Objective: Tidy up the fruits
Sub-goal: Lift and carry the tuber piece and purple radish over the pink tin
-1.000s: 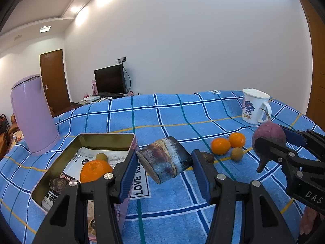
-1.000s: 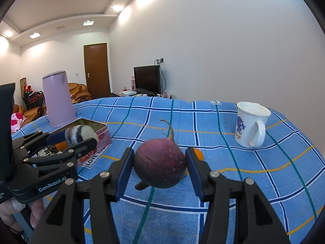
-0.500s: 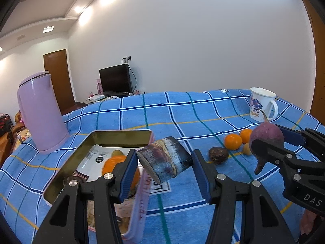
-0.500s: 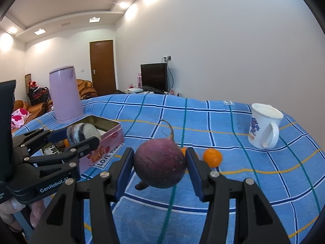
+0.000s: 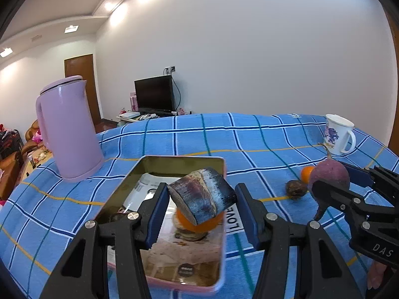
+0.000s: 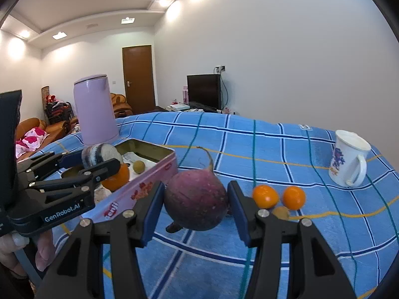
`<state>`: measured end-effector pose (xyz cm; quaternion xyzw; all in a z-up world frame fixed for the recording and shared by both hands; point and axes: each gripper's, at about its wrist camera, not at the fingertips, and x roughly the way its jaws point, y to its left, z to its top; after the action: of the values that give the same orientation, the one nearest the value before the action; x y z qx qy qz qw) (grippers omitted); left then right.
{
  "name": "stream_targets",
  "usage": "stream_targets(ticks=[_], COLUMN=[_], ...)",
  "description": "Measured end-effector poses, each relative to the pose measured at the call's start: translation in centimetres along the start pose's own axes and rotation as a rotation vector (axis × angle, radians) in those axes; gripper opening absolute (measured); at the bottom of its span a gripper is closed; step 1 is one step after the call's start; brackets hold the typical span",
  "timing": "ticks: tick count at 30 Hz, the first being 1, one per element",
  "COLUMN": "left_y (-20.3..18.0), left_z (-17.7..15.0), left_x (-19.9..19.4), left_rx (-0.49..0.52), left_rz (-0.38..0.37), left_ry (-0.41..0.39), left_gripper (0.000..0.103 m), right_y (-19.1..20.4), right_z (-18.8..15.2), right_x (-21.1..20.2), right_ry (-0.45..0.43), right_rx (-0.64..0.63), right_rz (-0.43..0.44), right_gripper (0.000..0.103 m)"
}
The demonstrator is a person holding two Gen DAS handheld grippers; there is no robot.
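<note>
Left gripper (image 5: 200,204) is clamped on a cut cane piece (image 5: 202,195), held above the open pink tin (image 5: 222,249), over an orange (image 5: 197,223) inside it. Right gripper (image 6: 195,208) is closed on a purple beet (image 6: 196,200), held above the blue cloth (image 6: 249,137) right of the tin. Two oranges (image 6: 265,196) lie on the cloth near a white mug (image 6: 349,158). A lilac kettle (image 5: 68,132) stands behind the tin

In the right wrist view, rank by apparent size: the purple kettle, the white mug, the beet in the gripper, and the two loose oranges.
1. Beet, inflated by nearness
2. Purple kettle
3. White mug
4. The two oranges, alike
</note>
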<state>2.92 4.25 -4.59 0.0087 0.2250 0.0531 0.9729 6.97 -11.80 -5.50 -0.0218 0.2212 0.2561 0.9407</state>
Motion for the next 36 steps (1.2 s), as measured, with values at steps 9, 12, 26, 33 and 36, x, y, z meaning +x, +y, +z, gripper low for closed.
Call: stream_targets(ticks=[9, 12, 26, 33, 36], left_y=[2.0, 2.7, 5.9, 6.9, 7.1], left_z=[0.0, 0.2, 0.3, 0.2, 0.3], left_x=[-0.1, -0.2, 0.3, 0.6, 0.7], left_rx=[0.002, 0.0, -0.014, -0.009, -0.009], left_rz=[0.022, 0.034, 0.087, 0.106, 0.112], left_ry=[0.004, -0.001, 0.007, 0.017, 0.019], left_gripper=[0.056, 0.056, 0.056, 0.056, 0.056], right_y=[1.9, 2.5, 6.0, 7.0, 7.4], right_z=[0.6, 0.9, 2.1, 2.4, 2.5], right_x=[0.7, 1.0, 2.4, 2.8, 3.0], right_ry=[0.0, 0.001, -0.003, -0.006, -0.006], right_rx=[-0.016, -0.025, -0.065, -0.069, -0.072], right_rz=[0.041, 0.055, 0.113, 0.134, 0.143], right_gripper=[0.055, 0.055, 0.055, 0.055, 0.055])
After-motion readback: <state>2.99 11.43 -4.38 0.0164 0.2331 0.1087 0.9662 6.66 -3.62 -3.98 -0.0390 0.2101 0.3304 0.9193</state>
